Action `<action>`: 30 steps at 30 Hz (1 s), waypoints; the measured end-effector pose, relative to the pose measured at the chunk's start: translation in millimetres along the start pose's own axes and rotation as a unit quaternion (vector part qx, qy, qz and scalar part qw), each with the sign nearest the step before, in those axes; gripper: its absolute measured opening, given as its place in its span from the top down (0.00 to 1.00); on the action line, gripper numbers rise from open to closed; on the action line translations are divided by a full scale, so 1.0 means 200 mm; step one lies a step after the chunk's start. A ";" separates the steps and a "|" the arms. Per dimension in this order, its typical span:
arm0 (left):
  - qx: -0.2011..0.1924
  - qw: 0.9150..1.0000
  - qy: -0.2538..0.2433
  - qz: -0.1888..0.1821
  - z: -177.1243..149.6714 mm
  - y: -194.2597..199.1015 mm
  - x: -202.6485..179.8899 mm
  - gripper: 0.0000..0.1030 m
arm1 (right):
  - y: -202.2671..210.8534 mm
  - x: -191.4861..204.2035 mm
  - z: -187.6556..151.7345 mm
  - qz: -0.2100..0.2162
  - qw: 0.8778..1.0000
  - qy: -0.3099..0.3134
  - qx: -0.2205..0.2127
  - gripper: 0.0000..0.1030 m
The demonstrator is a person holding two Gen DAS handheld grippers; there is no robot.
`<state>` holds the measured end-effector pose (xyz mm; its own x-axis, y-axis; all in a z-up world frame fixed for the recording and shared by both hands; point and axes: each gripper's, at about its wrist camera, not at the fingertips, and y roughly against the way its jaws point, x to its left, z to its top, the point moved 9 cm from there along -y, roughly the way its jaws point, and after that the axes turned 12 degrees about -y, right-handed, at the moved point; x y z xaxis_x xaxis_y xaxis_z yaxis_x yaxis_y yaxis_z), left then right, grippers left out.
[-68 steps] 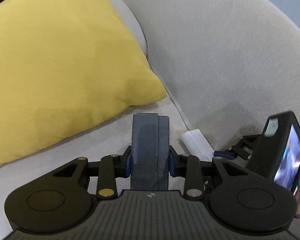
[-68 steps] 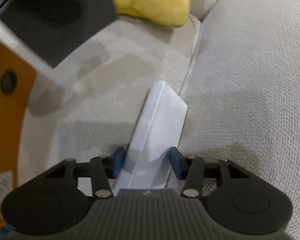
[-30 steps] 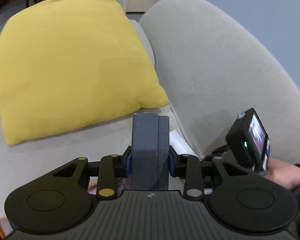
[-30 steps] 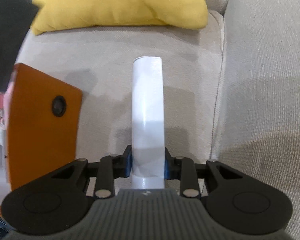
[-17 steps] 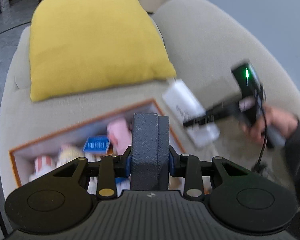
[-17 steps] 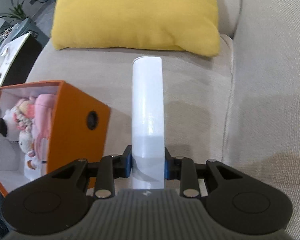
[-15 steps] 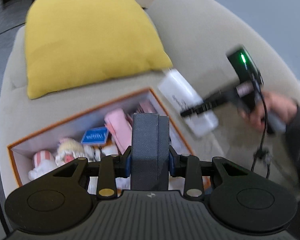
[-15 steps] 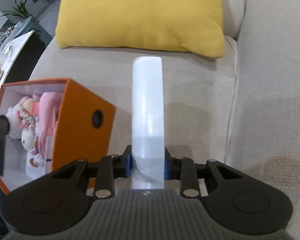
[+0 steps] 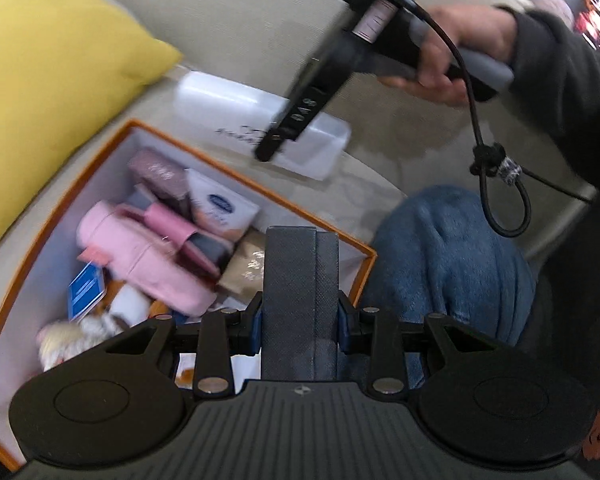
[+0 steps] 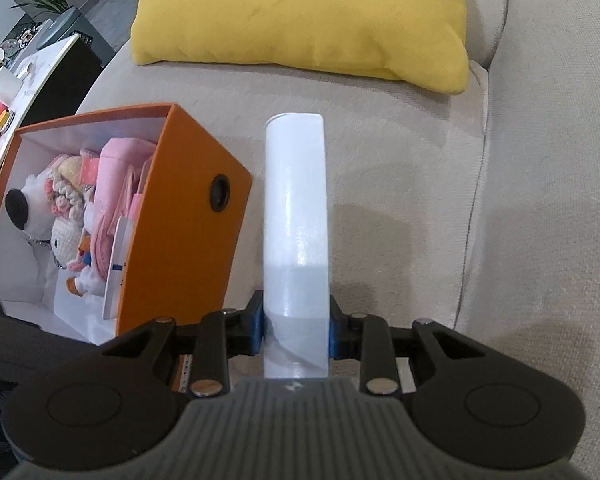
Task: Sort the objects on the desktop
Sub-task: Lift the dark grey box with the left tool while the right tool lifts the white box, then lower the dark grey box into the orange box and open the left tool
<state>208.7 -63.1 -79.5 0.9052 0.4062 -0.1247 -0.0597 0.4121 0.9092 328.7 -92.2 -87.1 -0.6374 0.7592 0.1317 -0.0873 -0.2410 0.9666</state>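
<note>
— Left gripper (image 9: 300, 280) is clamped on a dark grey textured block (image 9: 299, 264), jaws pressed to both its sides, the block's long axis running straight out along the fingers. Where's the orange box (image 9: 362, 276) from it?

— Directly below and ahead of that gripper, a little to its left. The block's tip hangs over the box's near right corner, above the pink pouch (image 9: 140, 256) and other small things inside. I can't tell how far above the contents it is.

— And the right gripper (image 10: 296, 320)?

— Closed on a white tube-like box (image 10: 295, 216), held by its near end, long axis pointing away along the fingers. The orange box sits to that gripper's left, its open top beyond the side wall with the round hole (image 10: 220, 192). Only sofa cushion (image 10: 400, 184) lies under the tube.

— So which hand is nearer the drop?

— The left, I'd judge: it's already over the opening. The right would need to go leftward across the wall first.
</note>
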 end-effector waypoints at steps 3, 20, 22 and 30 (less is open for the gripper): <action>0.013 0.999 -0.022 -0.027 0.03 -0.05 0.01 0.63 | -0.02 0.00 -0.01 0.007 1.000 -0.007 0.006 0.70; 0.092 0.980 -0.155 -0.087 0.05 -0.26 -0.10 0.63 | -0.04 0.03 -0.02 0.026 0.999 -0.015 0.018 0.70; 0.097 0.980 -0.154 -0.086 0.04 -0.26 -0.10 0.63 | -0.05 0.04 -0.02 0.027 0.999 -0.016 0.019 0.70; 0.092 0.983 -0.129 -0.089 0.02 -0.26 -0.09 0.61 | -0.05 0.05 -0.03 0.029 0.999 -0.023 0.015 0.70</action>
<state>196.8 -96.2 -122.8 0.9727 0.1102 -0.2041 0.1643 0.2941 0.9416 318.3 -86.2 -96.8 -0.6055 0.7712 0.1965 -0.0275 -0.2671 0.9633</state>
